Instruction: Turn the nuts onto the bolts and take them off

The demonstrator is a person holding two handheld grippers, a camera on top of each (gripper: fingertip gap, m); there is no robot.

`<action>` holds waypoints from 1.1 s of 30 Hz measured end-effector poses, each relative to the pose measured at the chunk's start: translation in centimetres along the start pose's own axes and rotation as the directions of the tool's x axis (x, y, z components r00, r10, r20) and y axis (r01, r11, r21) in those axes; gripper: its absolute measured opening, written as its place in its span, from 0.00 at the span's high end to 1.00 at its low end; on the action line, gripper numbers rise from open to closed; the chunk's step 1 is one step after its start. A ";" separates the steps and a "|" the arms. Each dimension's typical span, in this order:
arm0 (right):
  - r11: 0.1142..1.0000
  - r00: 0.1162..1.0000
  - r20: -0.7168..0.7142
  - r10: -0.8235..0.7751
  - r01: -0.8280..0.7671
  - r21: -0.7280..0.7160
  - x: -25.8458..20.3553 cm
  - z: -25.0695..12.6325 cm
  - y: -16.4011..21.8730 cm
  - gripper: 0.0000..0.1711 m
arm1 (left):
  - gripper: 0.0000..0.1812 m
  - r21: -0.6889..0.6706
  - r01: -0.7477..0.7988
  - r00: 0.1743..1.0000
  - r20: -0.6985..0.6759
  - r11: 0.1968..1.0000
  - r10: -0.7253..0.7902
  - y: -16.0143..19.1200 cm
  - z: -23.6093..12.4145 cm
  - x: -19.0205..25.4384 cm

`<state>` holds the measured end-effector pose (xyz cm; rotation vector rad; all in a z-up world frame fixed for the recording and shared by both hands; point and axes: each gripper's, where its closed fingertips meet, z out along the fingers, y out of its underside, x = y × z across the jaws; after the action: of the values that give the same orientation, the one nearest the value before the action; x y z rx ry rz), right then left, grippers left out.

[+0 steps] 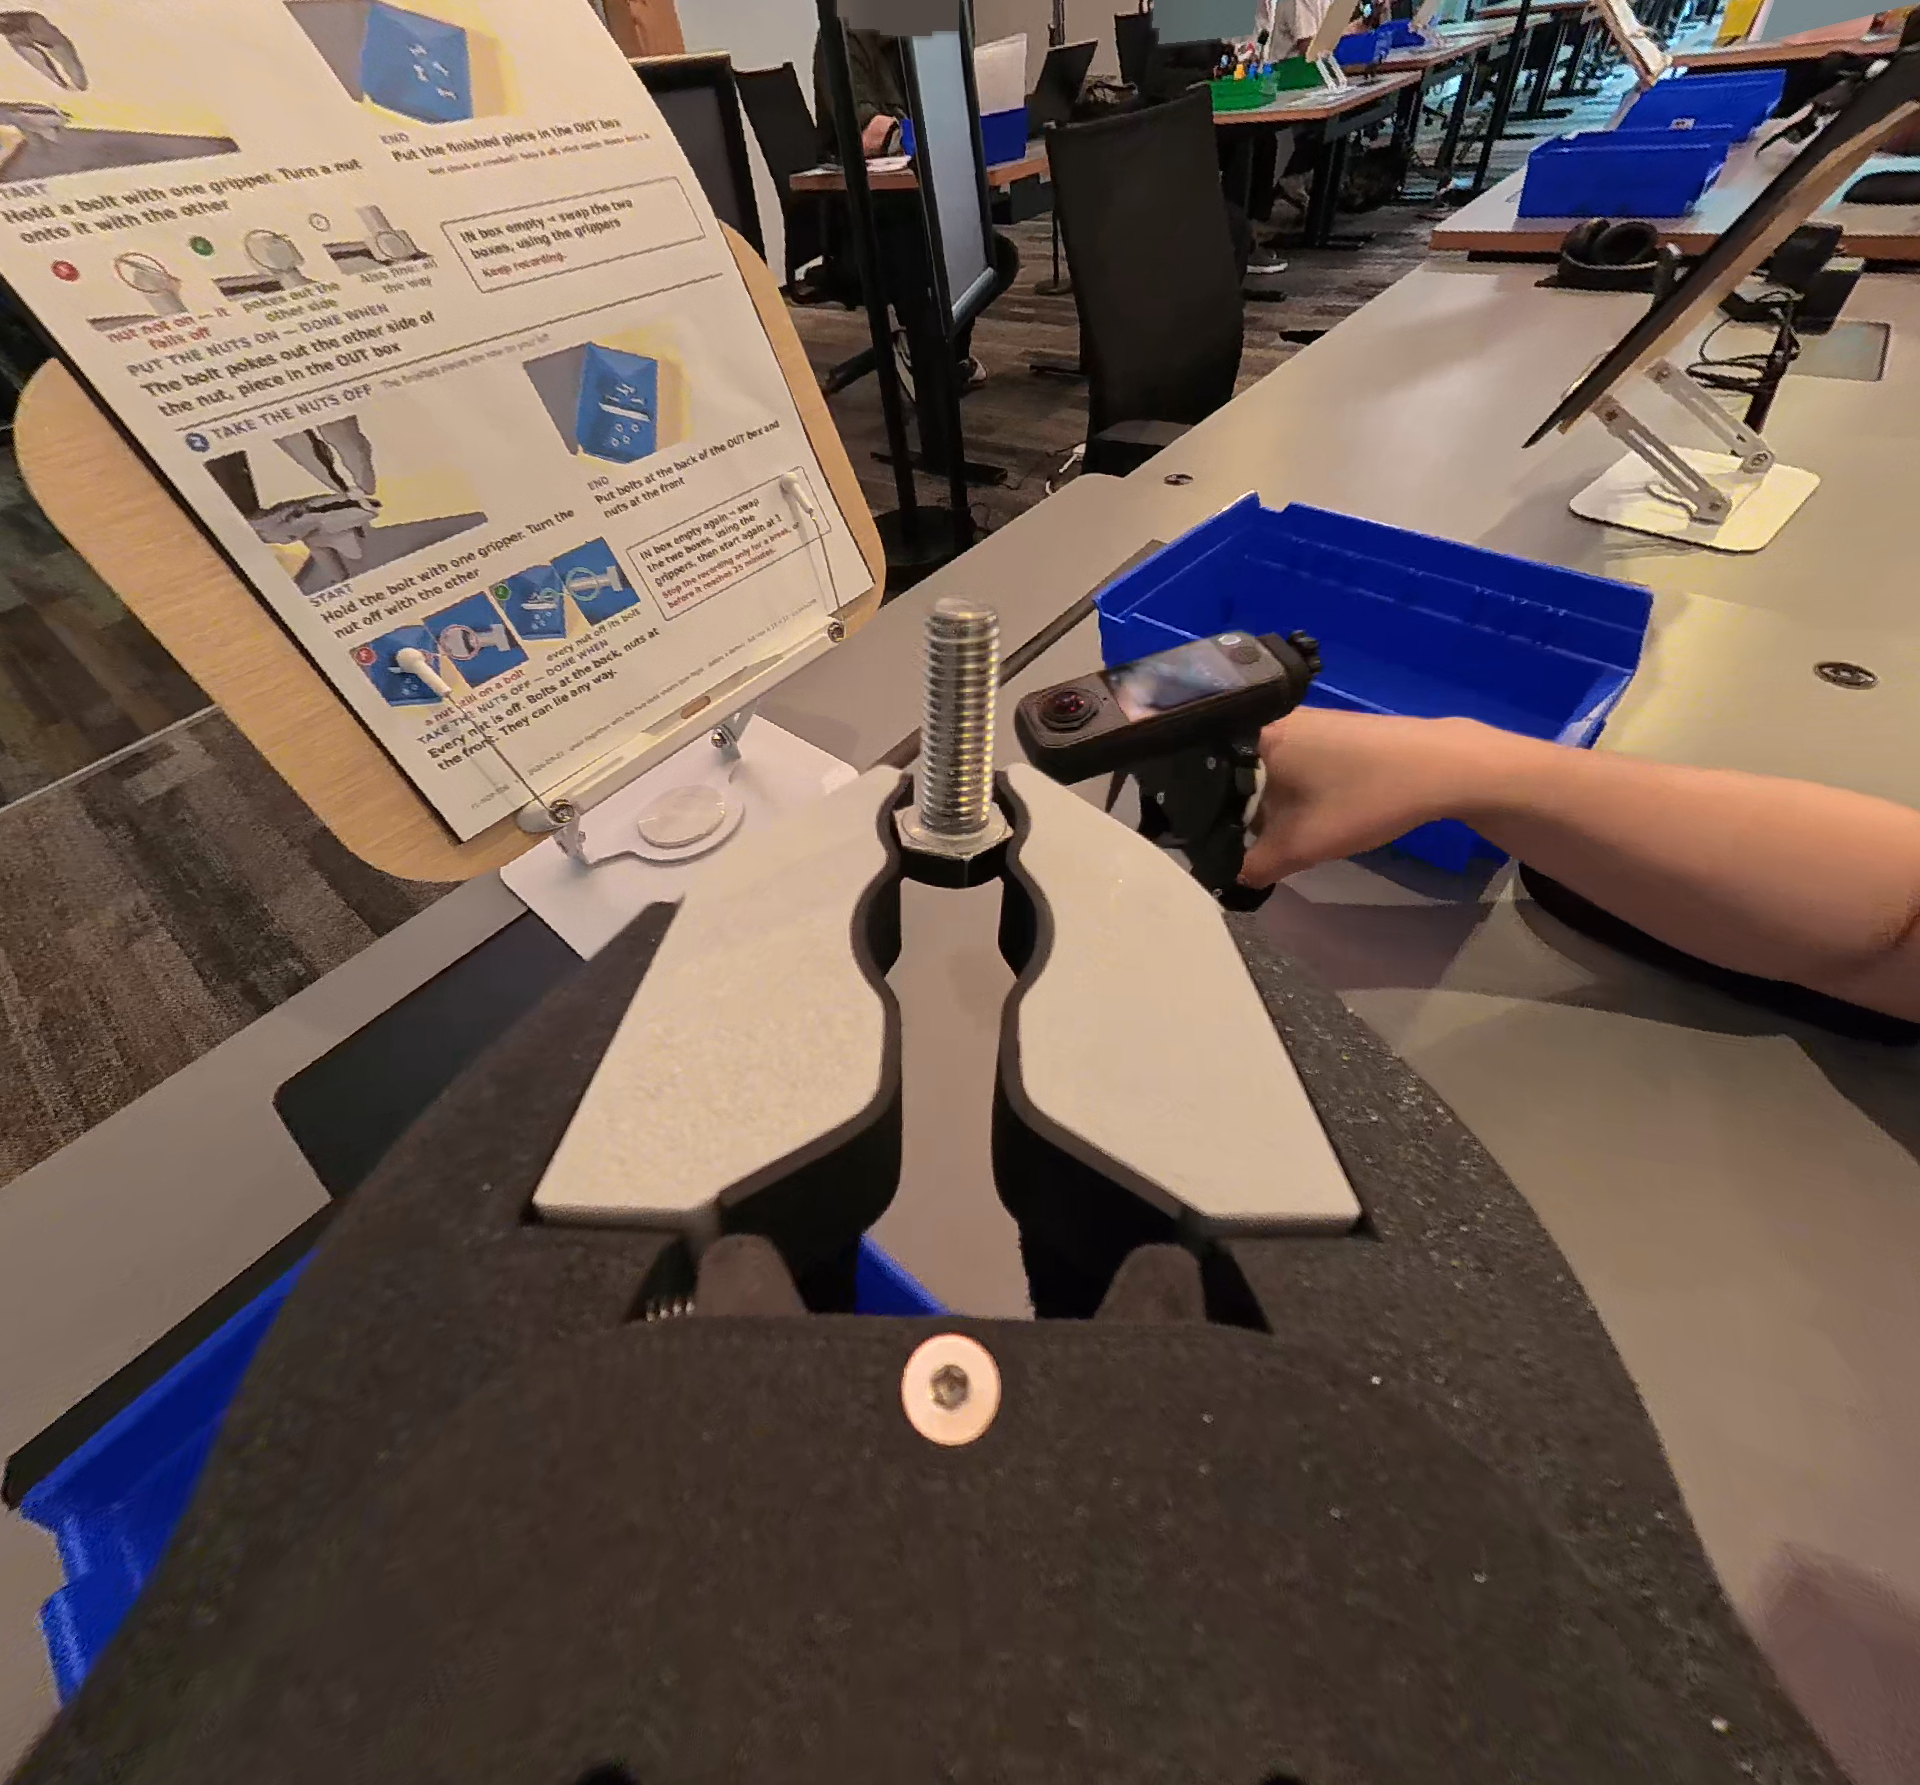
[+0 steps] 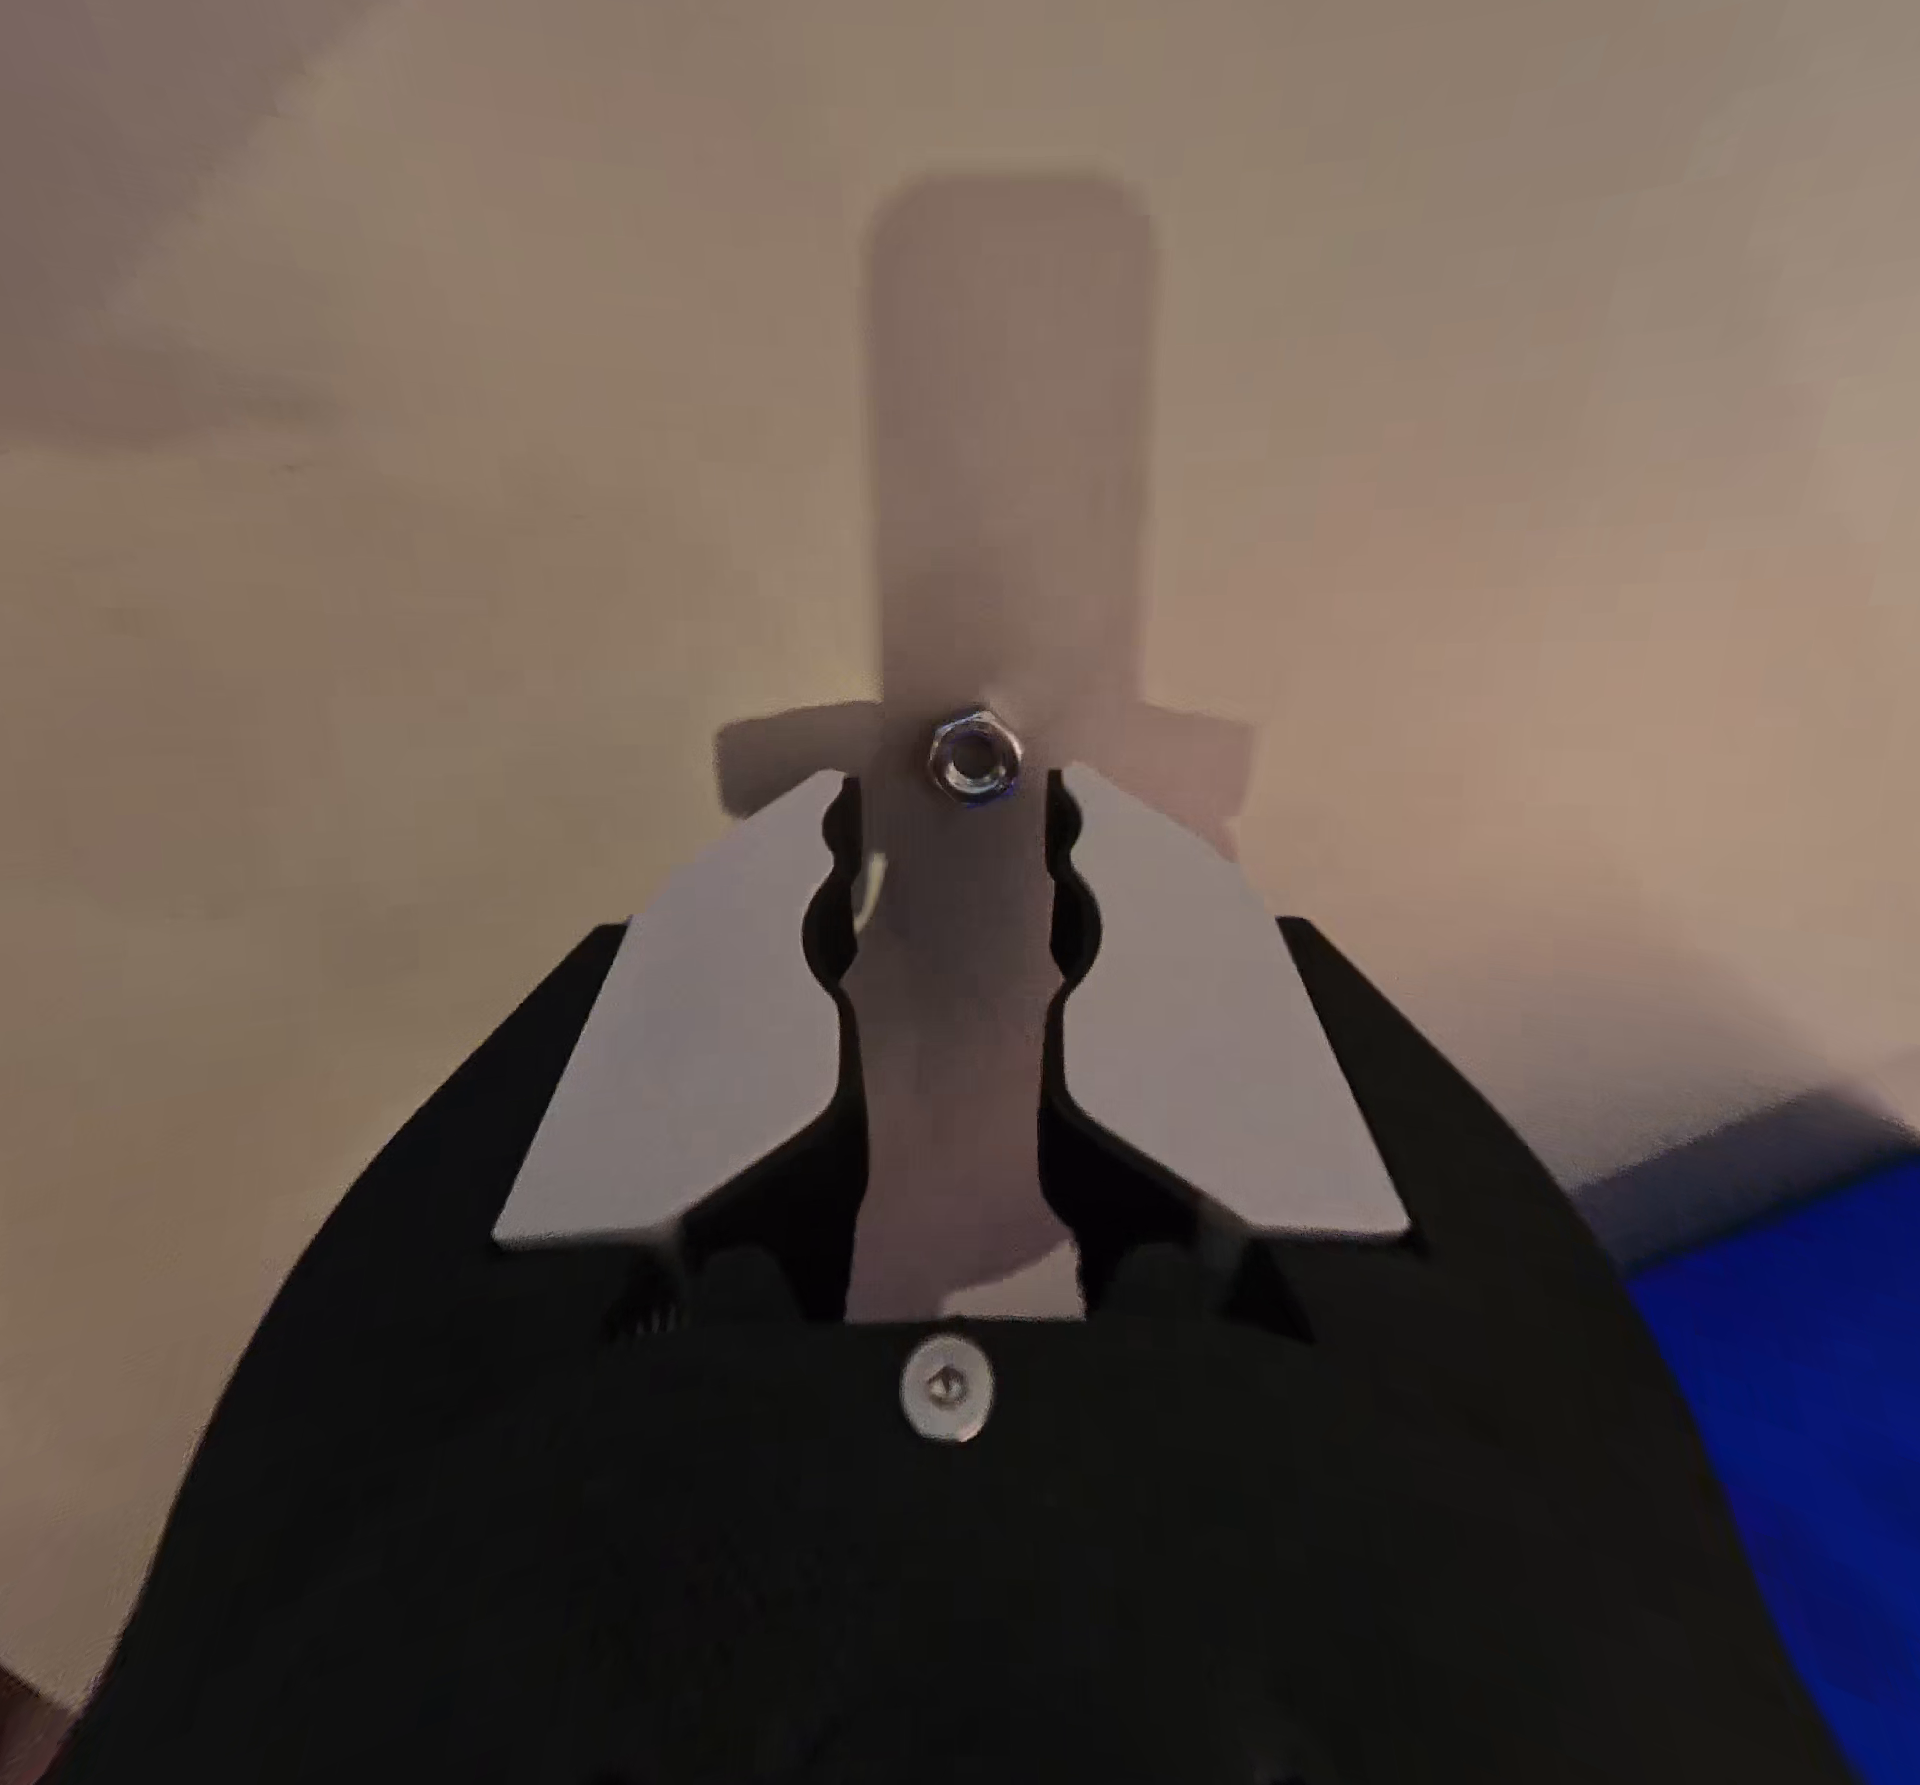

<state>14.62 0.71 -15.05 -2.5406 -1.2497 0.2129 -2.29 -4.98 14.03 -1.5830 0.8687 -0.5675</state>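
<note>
My left gripper [image 1: 951, 805] is shut on the hex head of a silver bolt [image 1: 958, 696]. The bolt stands upright with its threaded shaft bare, and no nut shows on it. In the right wrist view my right gripper [image 2: 956, 790] is open and points down at the table. A small silver hex nut [image 2: 975, 761] lies flat on the table just beyond the fingertips, in line with the gap between them and apart from both. The left wrist view shows the right gripper [image 1: 1195, 790] in a person's hand, low over the table, right of the bolt.
A blue bin [image 1: 1403, 613] stands on the grey table [image 1: 1558, 1164] behind the right gripper; its corner shows in the right wrist view [image 2: 1787, 1372]. Another blue bin [image 1: 135, 1486] lies under my left gripper. An instruction board on a stand [image 1: 416, 385] stands at the left. One gripper's finger ends stand about 35 centimeters off the other's.
</note>
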 end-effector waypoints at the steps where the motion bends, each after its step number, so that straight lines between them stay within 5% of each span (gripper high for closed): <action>1: 1.000 1.000 -0.003 0.000 0.000 -0.002 0.2 0.3 0.1 0.80 | 0.93 -0.002 0.000 1.000 -0.004 1.000 0.000 0.0 0.1 0.1; 13: 0.999 0.999 -0.023 -0.033 0.034 0.041 0.6 0.4 -0.6 0.89 | 0.92 -0.065 0.012 0.995 -0.101 0.998 -0.018 1.7 3.2 1.2; 18: 0.913 0.996 -0.011 -0.088 0.085 0.399 -1.3 -11.0 -4.3 0.89 | 0.93 -0.078 -0.066 0.984 -0.173 0.995 0.052 2.5 5.4 3.1; 23: 0.562 0.909 -0.042 -0.415 0.292 0.774 -8.5 -23.9 -4.7 0.89 | 0.93 -0.153 -0.168 0.931 -0.350 0.974 0.106 5.0 9.0 8.2; 25: 0.485 0.856 -0.101 -0.507 0.380 0.788 -10.4 -25.2 -3.9 0.89 | 0.93 -0.169 -0.183 0.893 -0.441 0.969 0.092 6.1 10.3 10.8; 33: 0.516 0.775 -0.194 -0.602 0.562 0.647 -9.7 -22.9 -1.9 0.89 | 0.93 -0.239 -0.276 0.811 -0.577 0.931 0.092 9.0 11.6 14.9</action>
<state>13.27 -10.48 7.18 -1.3955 -1.6021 0.4808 13.58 -9.99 1.45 -1.6054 1.6123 -0.7999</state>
